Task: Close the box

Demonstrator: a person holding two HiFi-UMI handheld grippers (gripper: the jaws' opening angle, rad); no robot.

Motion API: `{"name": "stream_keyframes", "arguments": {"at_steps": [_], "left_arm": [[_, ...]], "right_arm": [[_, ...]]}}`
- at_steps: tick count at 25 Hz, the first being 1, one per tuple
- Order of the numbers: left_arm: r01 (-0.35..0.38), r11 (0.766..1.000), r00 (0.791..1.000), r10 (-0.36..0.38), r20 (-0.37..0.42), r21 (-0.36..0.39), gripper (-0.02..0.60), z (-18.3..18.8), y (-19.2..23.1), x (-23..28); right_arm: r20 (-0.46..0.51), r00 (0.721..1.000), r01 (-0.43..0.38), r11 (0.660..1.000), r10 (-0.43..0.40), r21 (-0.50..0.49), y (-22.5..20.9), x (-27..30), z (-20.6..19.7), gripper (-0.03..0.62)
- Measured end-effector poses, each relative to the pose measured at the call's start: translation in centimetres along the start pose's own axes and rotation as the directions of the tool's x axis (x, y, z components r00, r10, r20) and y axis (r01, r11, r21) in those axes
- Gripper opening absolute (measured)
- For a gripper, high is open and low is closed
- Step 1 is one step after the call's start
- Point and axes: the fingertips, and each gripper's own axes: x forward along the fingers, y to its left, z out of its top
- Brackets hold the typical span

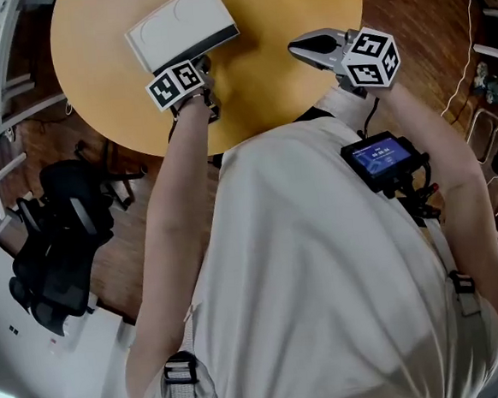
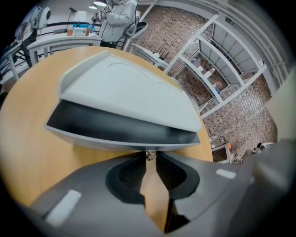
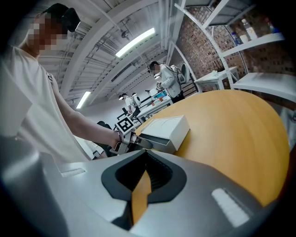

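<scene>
Seen from over the shoulder, a round yellow-wood table stands on a dark plank floor. A black chair sits off to the outer side of the left gripper. The white box lies on the table directly ahead of that gripper, its near edge at the jaw tips and its long axis running across the jaw line. The right gripper is over the table to the inside, well apart from the box, with its nose turned toward it.

In the left gripper view, a brick wall and white shelving stand behind the table, and another person is at the far benches. The box is broadside on. Its lid is lifted slightly on the near side, so a dark slot faces the gripper. The lid is matte white with faint round outlines. The jaws are drawn in narrow, their tips pinching a small shiny metal tab on the box's front edge.

In the right gripper view, strip lights run across the ceiling. The box lies ahead of this gripper, one short end turned toward it. The jaws are clenched tip to tip and hold nothing.
</scene>
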Motion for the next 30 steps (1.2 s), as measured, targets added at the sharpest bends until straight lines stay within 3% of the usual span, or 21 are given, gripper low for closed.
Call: {"name": "stream_keyframes", "arguments": {"at_steps": [7, 11, 17, 23, 27, 30], "left_arm": [[-0.009, 0.999, 1.0, 0.01, 0.008, -0.045, 0.067, 3.2, 0.5, 1.3], [0.021, 0.997, 1.0, -0.02, 0.013, -0.069, 0.071, 3.5, 0.3, 1.7], [0.08, 0.995, 0.996, -0.077, 0.05, -0.066, 0.164, 2.1, -0.4, 0.4], [0.156, 0.984, 0.975, -0.167, 0.147, 0.081, 0.179, -1.7, -3.0, -4.5], [0.179, 0.965, 0.927, -0.231, 0.296, 0.191, 0.132, -2.7, -5.7, -9.4], [0.131, 0.94, 0.899, -0.246, 0.362, 0.315, 0.077, -2.8, -7.5, -12.5]], "right_arm": [[0.006, 1.0, 0.029, 0.999, -0.029, 0.031, -0.7, -0.7, -1.2, 0.002], [0.008, 0.999, 0.035, 0.999, -0.035, 0.03, -0.9, -0.9, -1.3, 0.002], [0.0, 1.0, 0.022, 1.0, -0.022, 0.003, -0.6, -0.5, -1.2, 0.002], [-0.025, 0.999, -0.044, 0.997, 0.043, -0.057, 1.2, 1.4, -0.3, 0.002], [-0.044, 0.995, -0.098, 0.989, 0.094, -0.108, 2.8, 2.7, 0.8, 0.002], [-0.059, 0.988, -0.149, 0.977, 0.142, -0.155, 4.6, 3.8, 1.7, 0.001]]}}
